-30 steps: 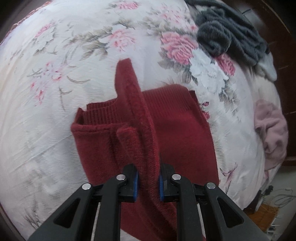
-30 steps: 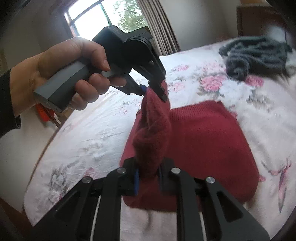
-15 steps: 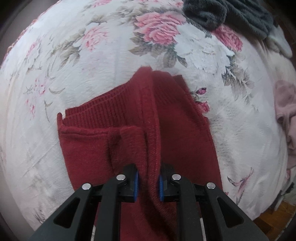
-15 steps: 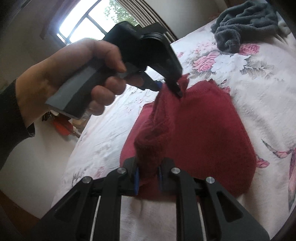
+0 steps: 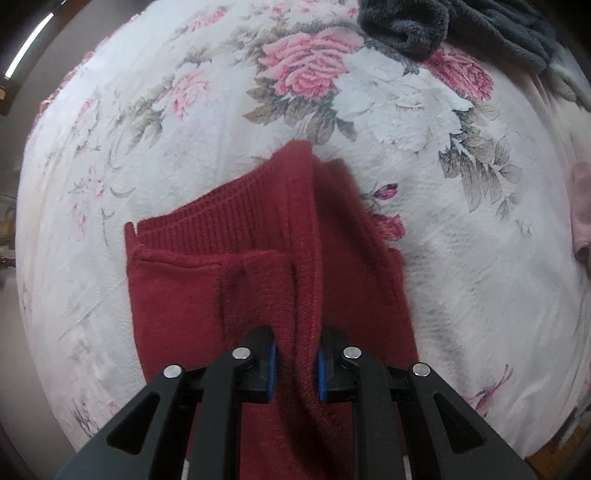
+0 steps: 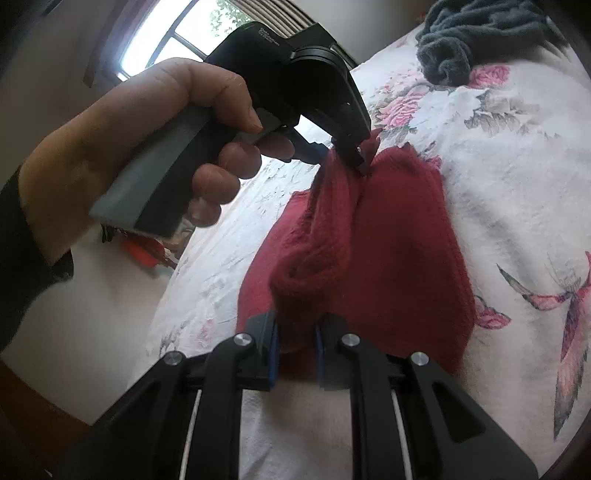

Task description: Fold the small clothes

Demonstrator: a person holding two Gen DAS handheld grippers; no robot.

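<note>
I have both grippers pinching a raised fold of the dark red knitted sweater [image 5: 207,295] at centre frame: left gripper [image 5: 295,363], right gripper [image 6: 295,350]. It lies on the floral white bedsheet [image 5: 461,258].

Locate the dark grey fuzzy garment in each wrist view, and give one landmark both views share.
Left wrist view: the dark grey garment lies at the top right edge, on the floral bedspread, beyond the red sweater.
Right wrist view: the dark grey garment lies bunched at the top right, past the left tool.
Shared landmark: the red sweater, pinched in each view's own tool.
</note>
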